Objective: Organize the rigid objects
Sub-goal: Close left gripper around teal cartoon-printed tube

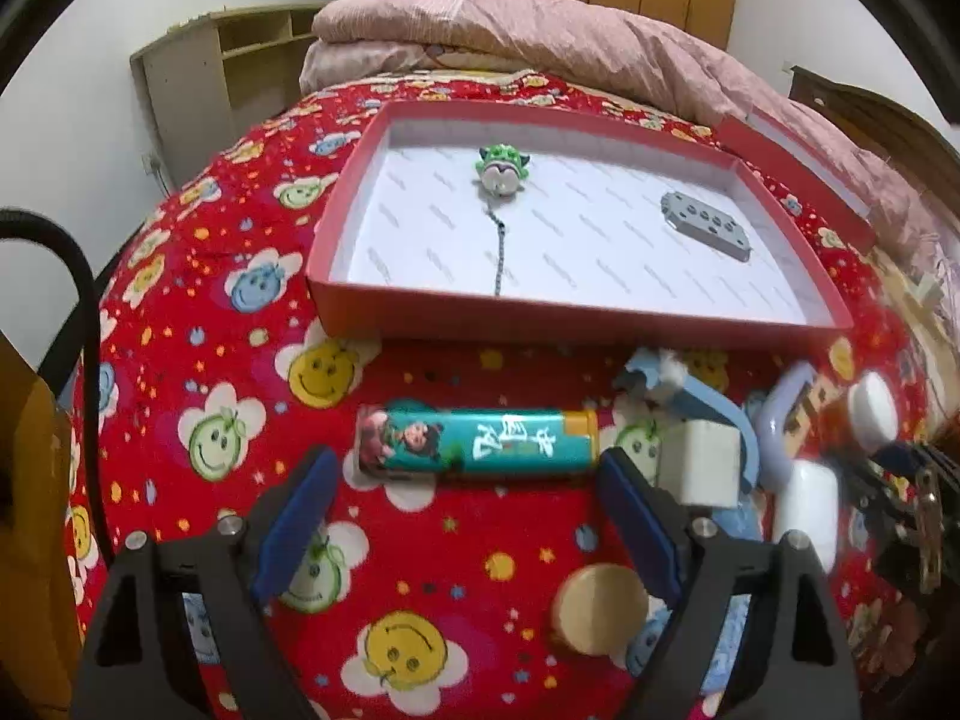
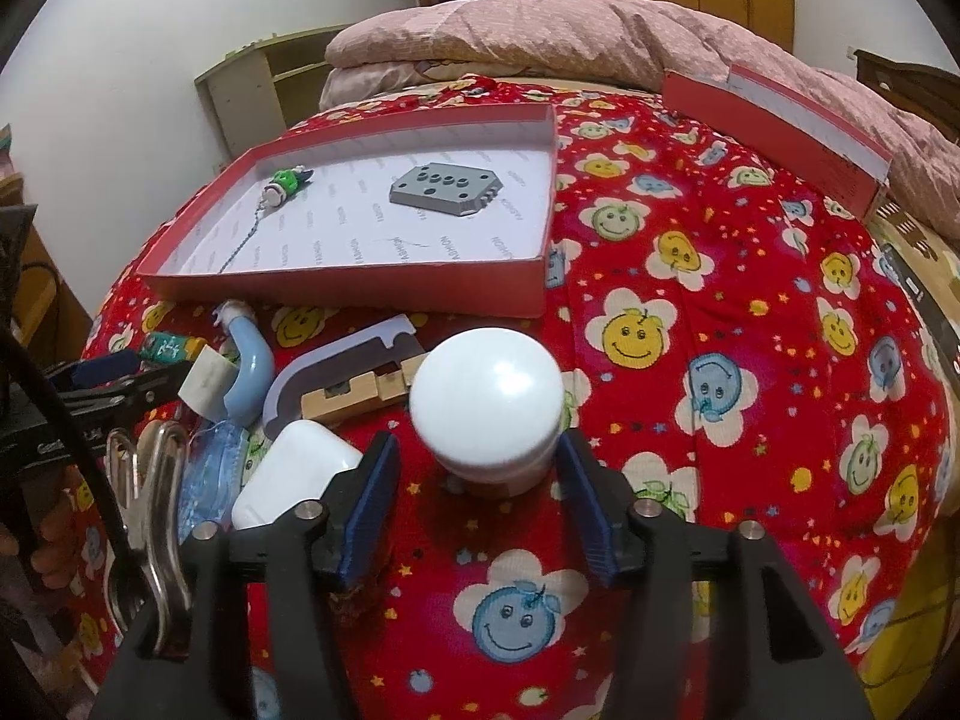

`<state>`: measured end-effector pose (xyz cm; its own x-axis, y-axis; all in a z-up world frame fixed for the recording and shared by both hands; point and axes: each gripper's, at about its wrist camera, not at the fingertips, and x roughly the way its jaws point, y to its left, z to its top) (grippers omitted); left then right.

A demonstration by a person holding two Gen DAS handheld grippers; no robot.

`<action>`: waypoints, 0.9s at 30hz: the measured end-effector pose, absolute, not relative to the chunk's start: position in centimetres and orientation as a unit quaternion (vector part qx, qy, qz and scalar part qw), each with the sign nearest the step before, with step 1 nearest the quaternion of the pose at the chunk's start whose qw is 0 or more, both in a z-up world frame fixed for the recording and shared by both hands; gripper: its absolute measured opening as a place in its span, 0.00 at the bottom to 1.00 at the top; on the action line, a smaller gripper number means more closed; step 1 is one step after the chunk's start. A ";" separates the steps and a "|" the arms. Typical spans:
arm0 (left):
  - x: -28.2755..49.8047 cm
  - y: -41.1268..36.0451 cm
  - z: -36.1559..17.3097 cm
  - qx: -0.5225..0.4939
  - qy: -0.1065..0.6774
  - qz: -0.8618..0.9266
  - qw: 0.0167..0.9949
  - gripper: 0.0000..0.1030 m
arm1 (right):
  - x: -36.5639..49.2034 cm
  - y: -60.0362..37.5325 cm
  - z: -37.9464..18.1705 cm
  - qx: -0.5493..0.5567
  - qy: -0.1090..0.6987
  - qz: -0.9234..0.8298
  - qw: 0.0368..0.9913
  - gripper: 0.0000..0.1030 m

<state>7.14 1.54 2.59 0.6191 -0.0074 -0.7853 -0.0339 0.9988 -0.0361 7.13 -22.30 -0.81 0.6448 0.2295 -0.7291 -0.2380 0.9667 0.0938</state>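
While red box sits open at far side of bedspread, already holding green charm and grey plate, loose items wait near. Left gripper: jaws wide, straddling teal lighter lengthwise, pads not pressing. Right gripper: jaws part-open either side of white jar, no contact visible. Both look posed for pickup.

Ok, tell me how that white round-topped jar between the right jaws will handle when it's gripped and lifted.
The jar looks glossy and smooth, so its straight sides may slip against the pads. Standing upright on a soft, patterned bedspread, it could tip if nudged off-centre. On its side it would probably roll.
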 end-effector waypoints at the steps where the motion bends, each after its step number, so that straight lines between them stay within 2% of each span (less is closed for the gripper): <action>1: 7.3 1.5 2.5 -0.024 0.436 0.010 0.899 0.88 | 7.1 -22.2 -0.8 -0.007 0.400 0.129 0.907 0.58; 17: 7.5 1.3 2.0 -0.015 0.411 0.019 0.911 0.90 | 8.3 -22.0 -0.7 0.009 0.387 0.107 0.916 0.59; 21: 7.2 1.1 2.1 -0.012 0.408 0.018 0.913 0.85 | 8.3 -21.5 -0.9 -0.013 0.379 0.099 0.920 0.58; 24: 7.1 1.1 2.3 -0.010 0.410 0.017 0.912 0.82 | 8.1 -21.3 -1.0 -0.027 0.372 0.084 0.924 0.45; 27: 7.1 0.9 2.4 -0.005 0.412 0.015 0.911 0.81 | 8.1 -21.4 -0.9 -0.030 0.369 0.077 0.926 0.41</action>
